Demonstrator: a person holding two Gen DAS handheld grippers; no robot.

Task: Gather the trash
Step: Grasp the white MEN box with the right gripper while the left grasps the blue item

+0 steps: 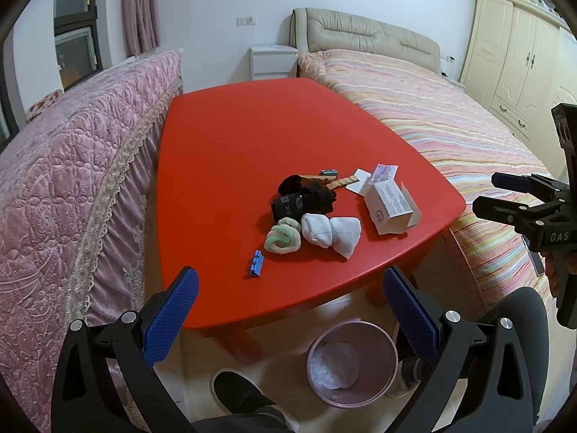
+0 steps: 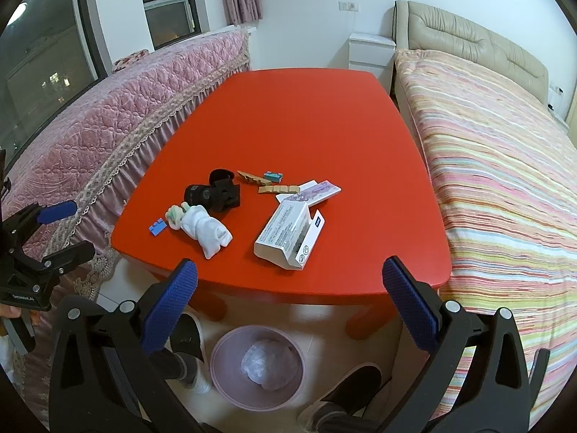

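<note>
A red table (image 1: 270, 126) (image 2: 306, 115) holds a loose pile. In it are an opened white box (image 1: 387, 205) (image 2: 288, 234), a purple packet (image 1: 384, 173) (image 2: 322, 191), wooden clothespins (image 1: 342, 182) (image 2: 277, 189), black socks (image 1: 303, 198) (image 2: 216, 195), white socks (image 1: 331, 232) (image 2: 205, 229), a green-pink roll (image 1: 283, 240) and a blue brick (image 1: 255, 263) (image 2: 158, 227). Below the table's near edge stands a pink bin (image 1: 375, 342) (image 2: 230, 346) with crumpled plastic inside. My left gripper (image 1: 288, 310) (image 2: 77, 229) and right gripper (image 2: 288, 299) (image 1: 492, 196) hover open and empty above that edge.
A pink quilted sofa cover (image 1: 72, 180) borders the table's left side and a striped bed (image 1: 450, 119) its right. A white nightstand (image 1: 272, 61) stands beyond the far end and a cream wardrobe (image 1: 515, 54) at far right. A person's shoes (image 1: 238, 389) (image 2: 346, 386) flank the bin.
</note>
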